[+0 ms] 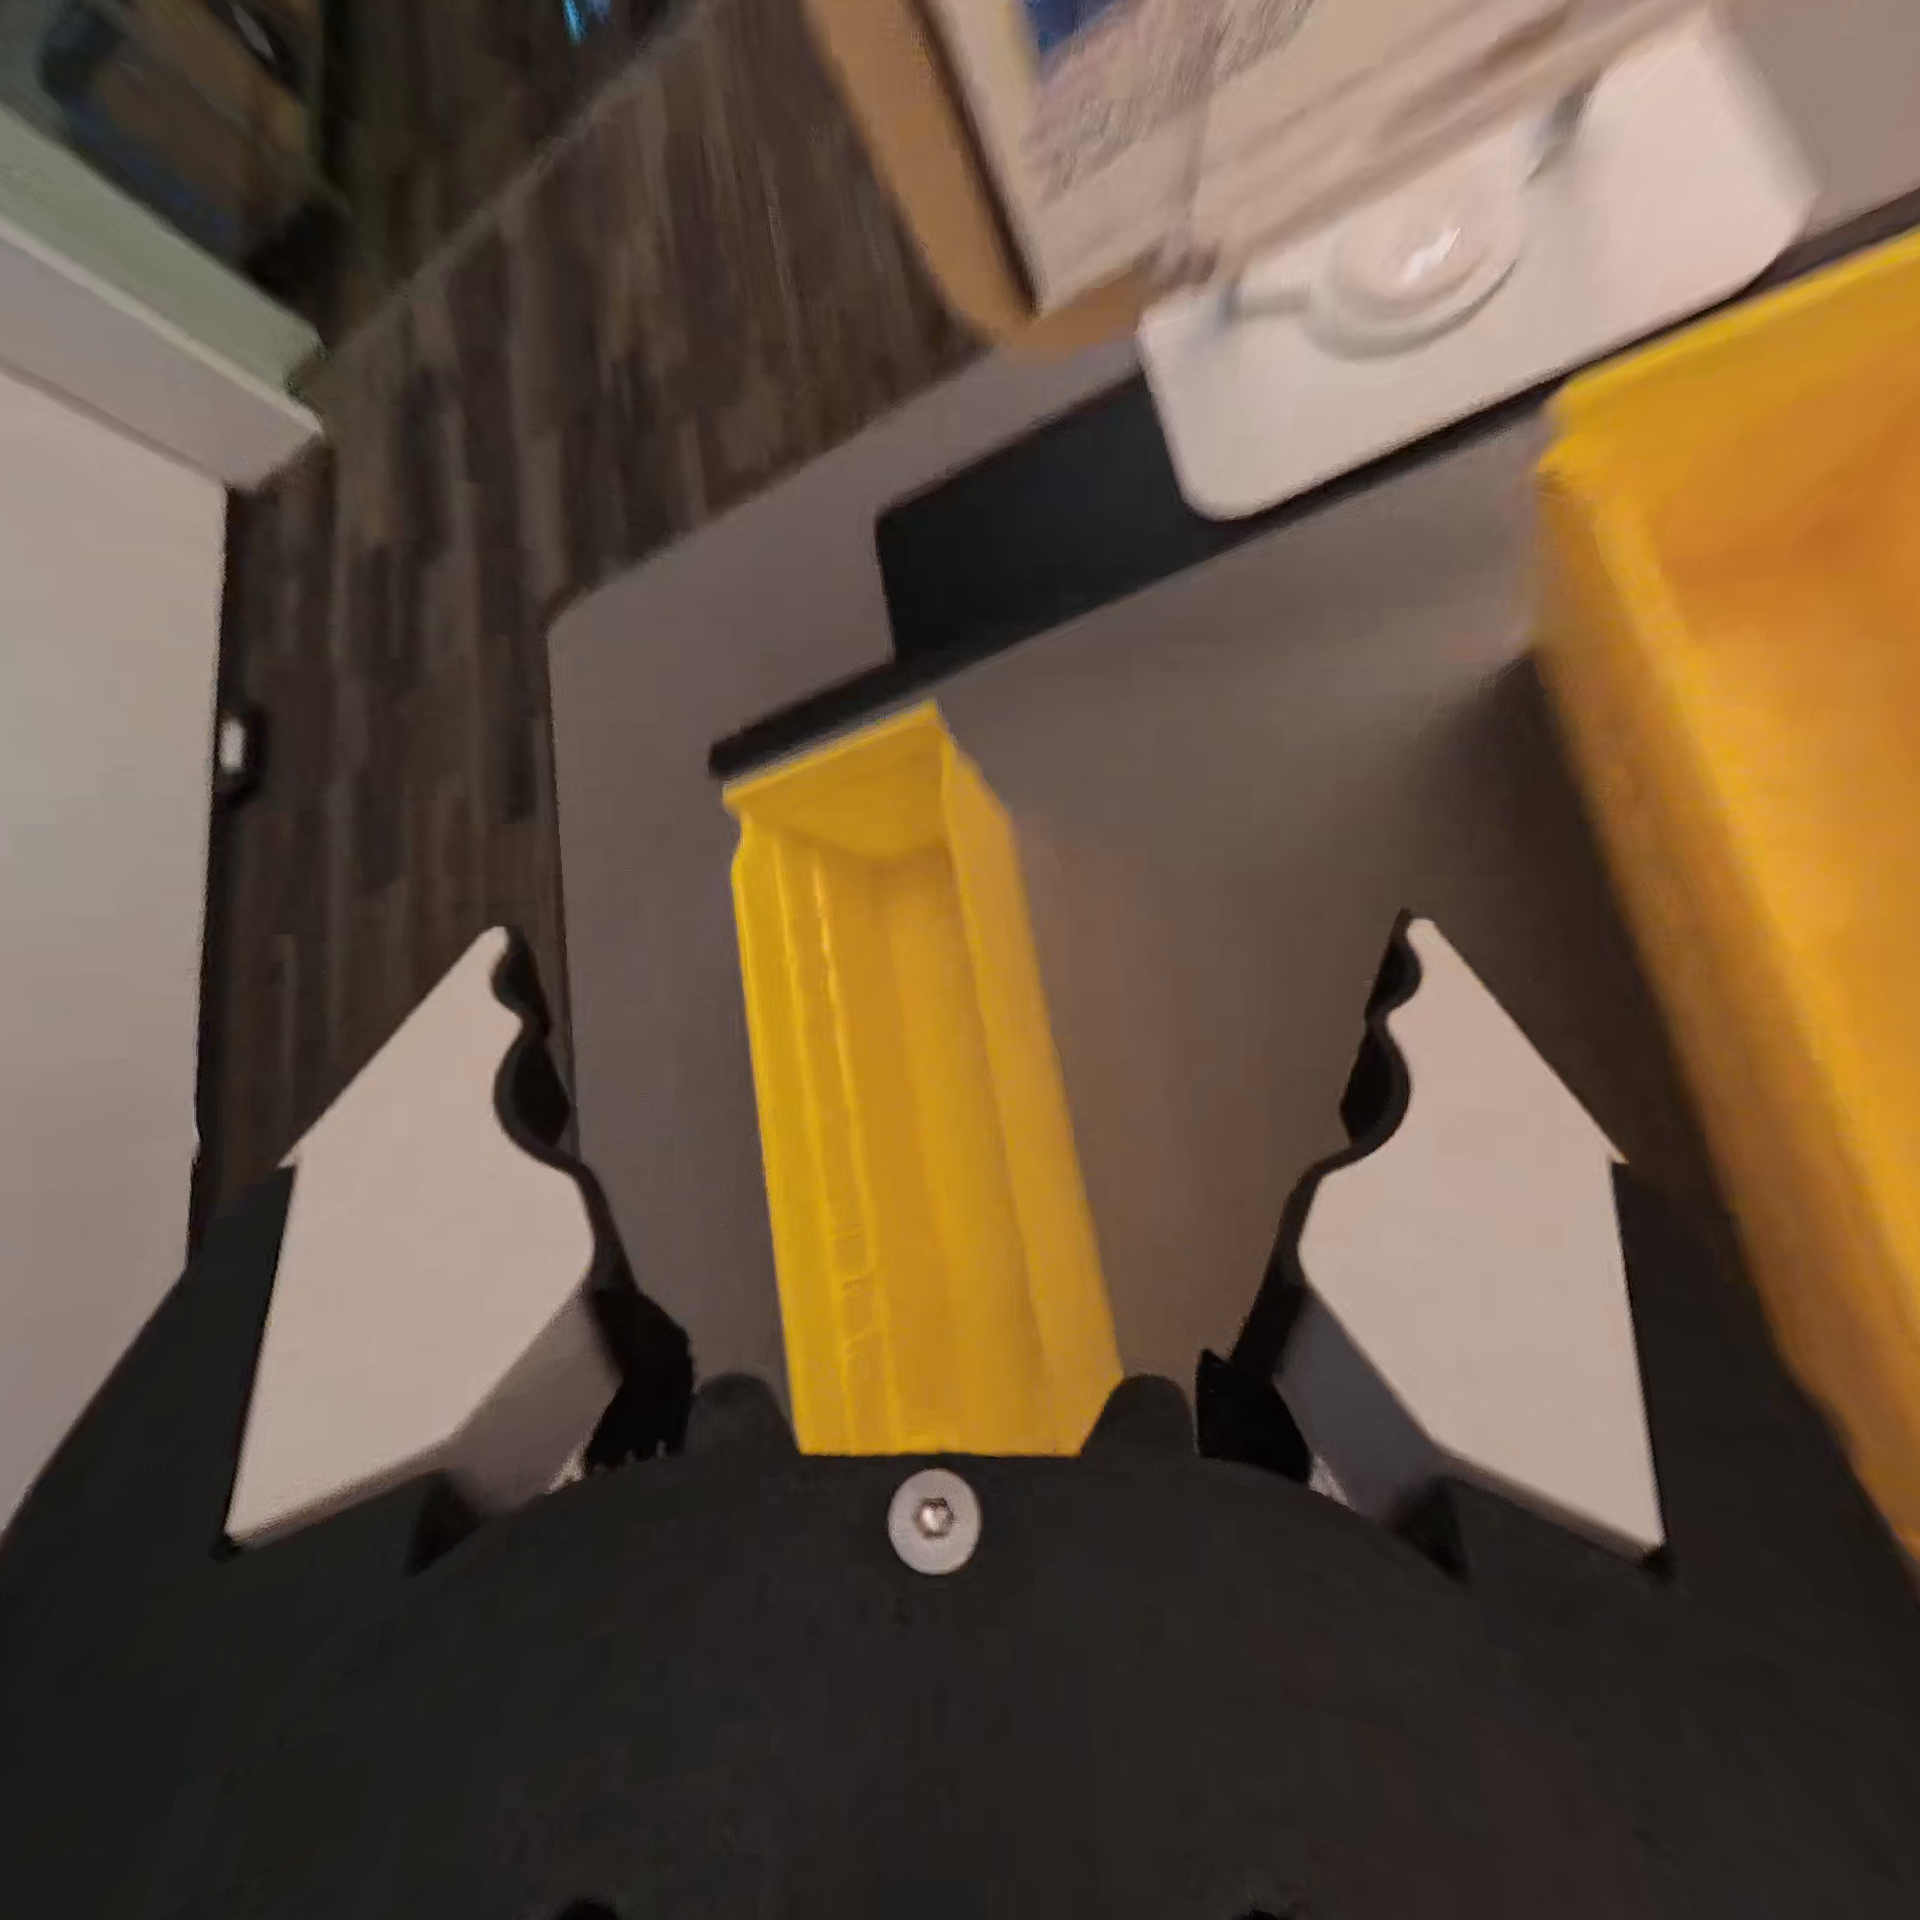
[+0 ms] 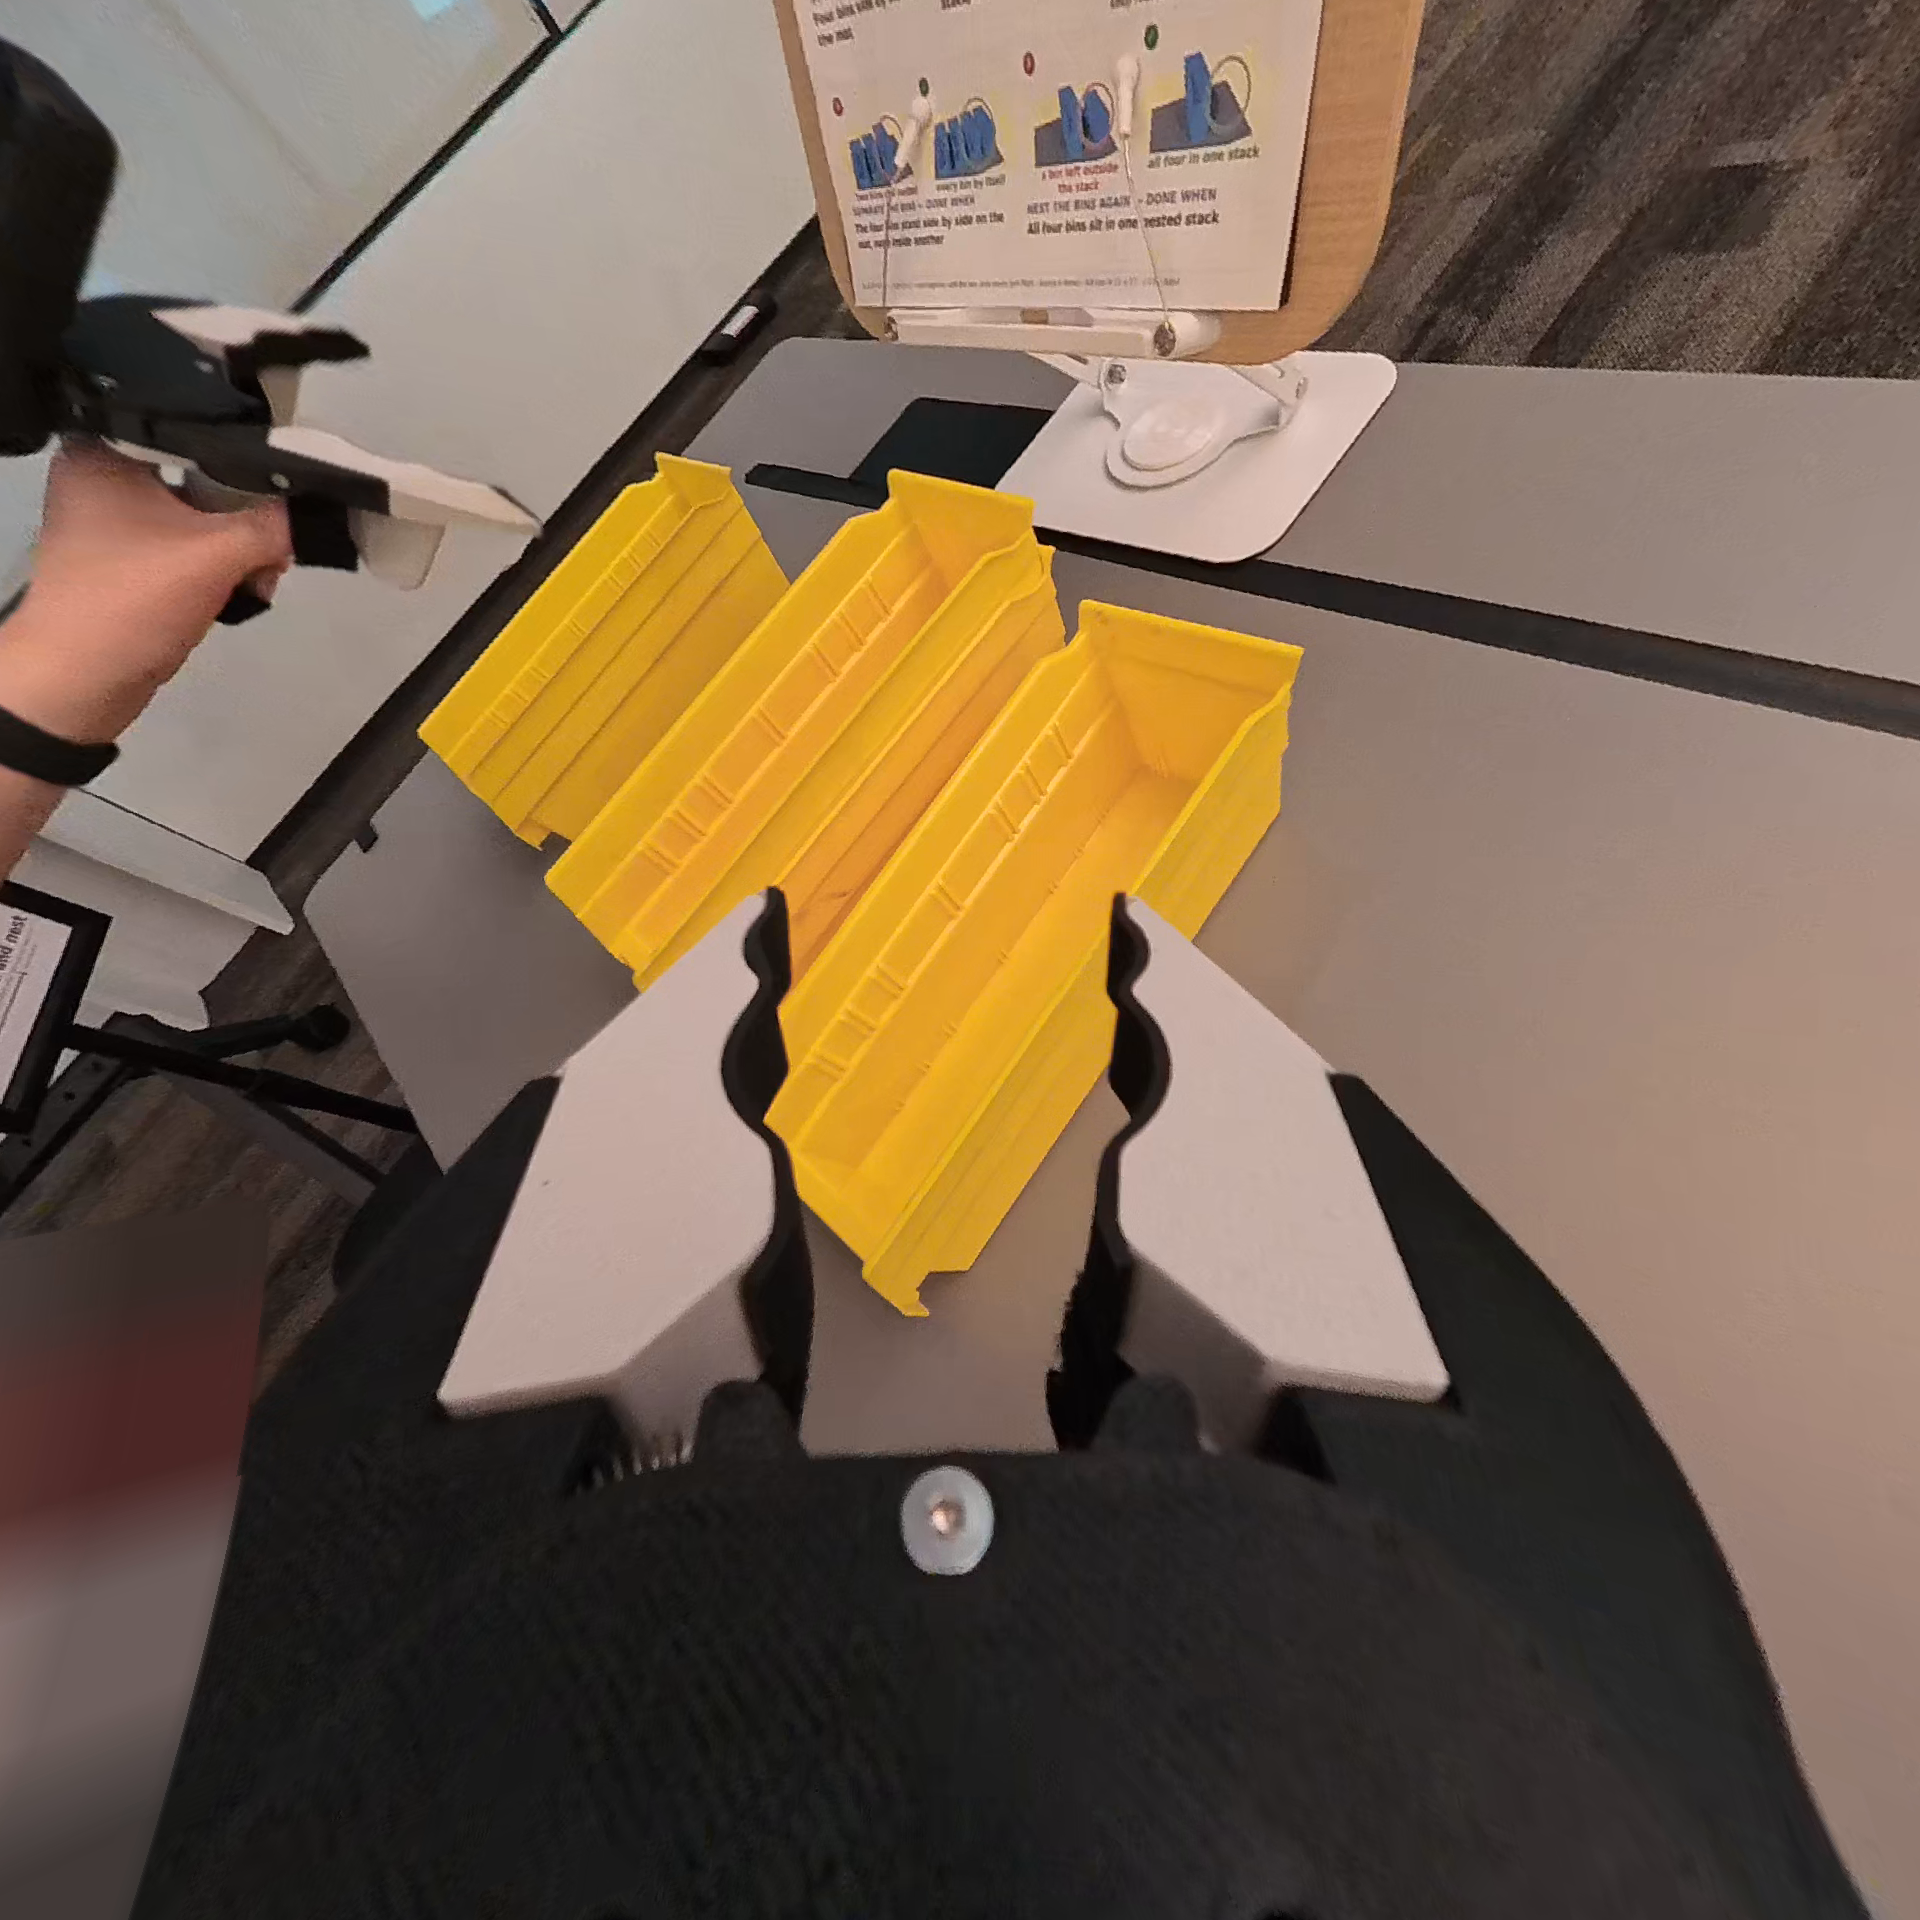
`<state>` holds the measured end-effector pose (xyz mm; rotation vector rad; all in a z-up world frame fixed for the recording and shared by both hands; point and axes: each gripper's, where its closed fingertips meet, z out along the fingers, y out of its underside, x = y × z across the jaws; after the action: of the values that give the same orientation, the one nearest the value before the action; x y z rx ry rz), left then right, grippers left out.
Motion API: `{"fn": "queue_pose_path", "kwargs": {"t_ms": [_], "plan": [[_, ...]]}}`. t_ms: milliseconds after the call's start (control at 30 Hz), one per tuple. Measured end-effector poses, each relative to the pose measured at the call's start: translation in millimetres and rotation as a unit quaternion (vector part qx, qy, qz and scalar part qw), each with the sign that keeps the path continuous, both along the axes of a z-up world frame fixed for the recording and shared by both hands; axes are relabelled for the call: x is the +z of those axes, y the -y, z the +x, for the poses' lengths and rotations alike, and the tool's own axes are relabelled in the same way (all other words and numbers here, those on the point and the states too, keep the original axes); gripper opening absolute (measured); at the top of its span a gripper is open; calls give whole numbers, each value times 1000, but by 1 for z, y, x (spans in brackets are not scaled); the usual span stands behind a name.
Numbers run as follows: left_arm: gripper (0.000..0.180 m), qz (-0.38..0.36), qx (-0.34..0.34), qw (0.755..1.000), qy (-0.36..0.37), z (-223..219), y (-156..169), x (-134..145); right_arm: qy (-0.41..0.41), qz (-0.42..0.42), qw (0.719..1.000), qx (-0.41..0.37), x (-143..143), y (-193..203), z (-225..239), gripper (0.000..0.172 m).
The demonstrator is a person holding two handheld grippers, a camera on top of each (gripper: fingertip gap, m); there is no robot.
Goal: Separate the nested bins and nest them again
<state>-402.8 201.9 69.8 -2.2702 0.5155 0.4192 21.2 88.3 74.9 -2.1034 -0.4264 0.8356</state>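
both grippers, left (image 1: 956,935) and right (image 2: 940,914), jaws spread, gripping nothing.

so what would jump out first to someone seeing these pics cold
Three bright yellow bins lying side by side at a slant on the grey table. Next, the right claw hanging open over the nearest bin, and a stand with an instruction sheet behind them.

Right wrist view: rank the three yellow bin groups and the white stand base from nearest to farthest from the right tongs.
1. Right-hand bin, its near end between the open right tongs, untouched.
2. Middle bins, to its left.
3. Left bin, by the table's left edge.
4. White stand base, beyond the bins.
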Motion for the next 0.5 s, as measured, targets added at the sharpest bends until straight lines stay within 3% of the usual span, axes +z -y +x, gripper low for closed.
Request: {"fn": "queue_pose_path", "kwargs": {"t_ms": [33,100,200,500], "plan": [[153,-35,20,999,4,-20,1,-17,2,-3,1000,-3,-1,-2,1,61],[157,-127,78,988,32,-57,10,-56,3,-6,1000,-9,-4,-5,2,61],[158,-205,130,966,87,-82,19,-97,9,-17,1000,-13,-11,-11,1,61],[158,-287,185,935,97,-122,27,-150,43,-55,998,-6,-34,-17,-4,62]]}}
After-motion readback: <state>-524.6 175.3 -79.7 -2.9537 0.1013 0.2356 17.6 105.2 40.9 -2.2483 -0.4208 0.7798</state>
